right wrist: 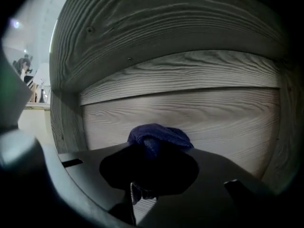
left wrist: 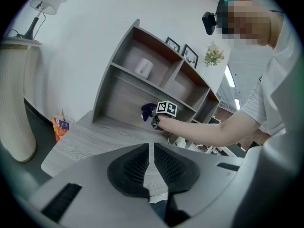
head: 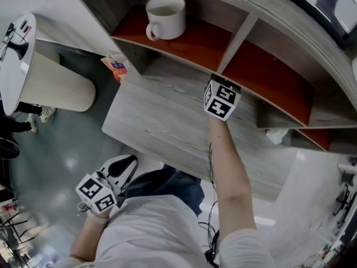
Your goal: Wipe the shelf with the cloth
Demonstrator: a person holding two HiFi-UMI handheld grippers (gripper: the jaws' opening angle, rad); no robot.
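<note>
A dark blue cloth is bunched between the jaws of my right gripper, which is shut on it. That gripper is inside the lower left compartment of the grey wooden shelf unit, with the cloth close to the compartment's grey back wall. In the head view only its marker cube shows, at the compartment's mouth; the jaws and cloth are hidden under the shelf board. The left gripper view shows the cloth ahead of that cube. My left gripper is shut and holds nothing, low by the person's body.
A white mug stands in the upper left compartment on a red-brown shelf floor. The unit rests on a grey wooden table. An orange packet lies off the table's left corner, beside a ribbed cream cylinder. Something white and crumpled sits at the right.
</note>
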